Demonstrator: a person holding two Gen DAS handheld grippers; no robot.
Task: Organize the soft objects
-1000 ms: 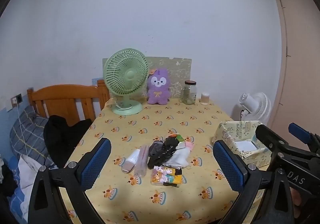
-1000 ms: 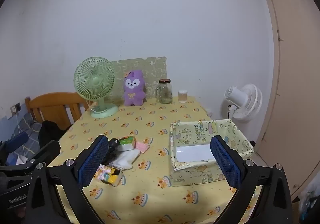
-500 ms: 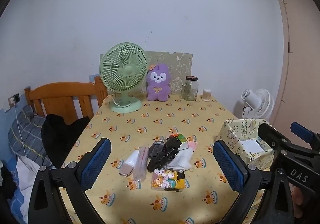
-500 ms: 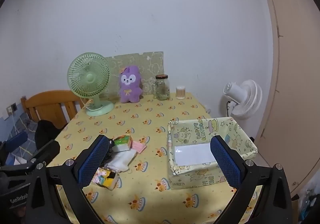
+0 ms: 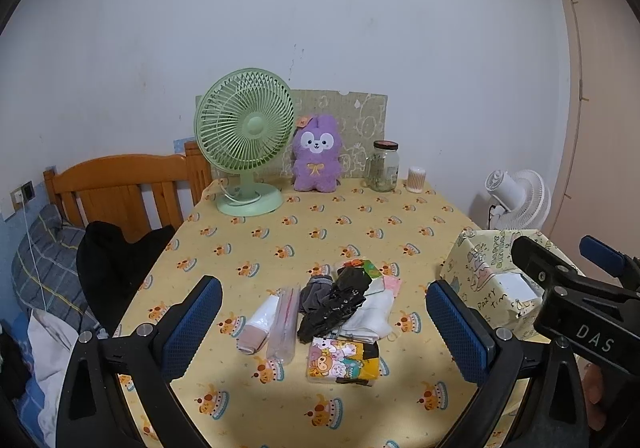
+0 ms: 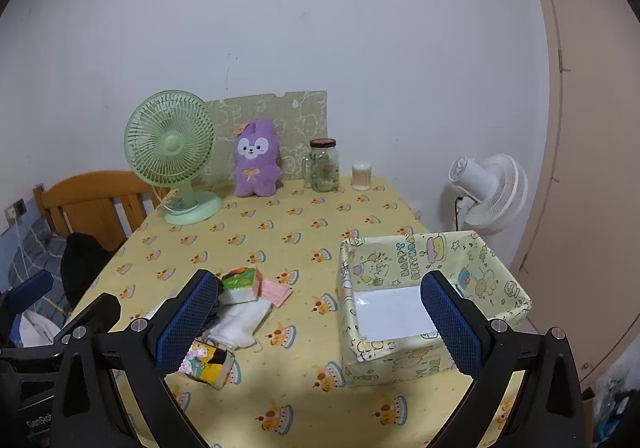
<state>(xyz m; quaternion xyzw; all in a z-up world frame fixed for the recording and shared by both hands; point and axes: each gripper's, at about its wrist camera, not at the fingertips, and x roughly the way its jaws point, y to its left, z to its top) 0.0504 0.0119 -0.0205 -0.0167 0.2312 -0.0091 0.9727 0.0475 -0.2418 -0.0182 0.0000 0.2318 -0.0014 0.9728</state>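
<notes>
Waiting untouched, the pile of soft items (image 5: 340, 304) lies left of the empty box (image 6: 432, 288); left gripper (image 5: 320, 328) and right gripper (image 6: 320, 328) both spread, holding nothing.

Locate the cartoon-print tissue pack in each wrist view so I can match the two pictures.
Left wrist view: the cartoon-print tissue pack lies low and centre, nearest the camera in the pile, between the open left gripper fingers.
Right wrist view: the pack sits lower left, partly hidden behind the right gripper's left finger.
Shared landmark: the purple plush at the table's far edge, beside the green fan.
</notes>
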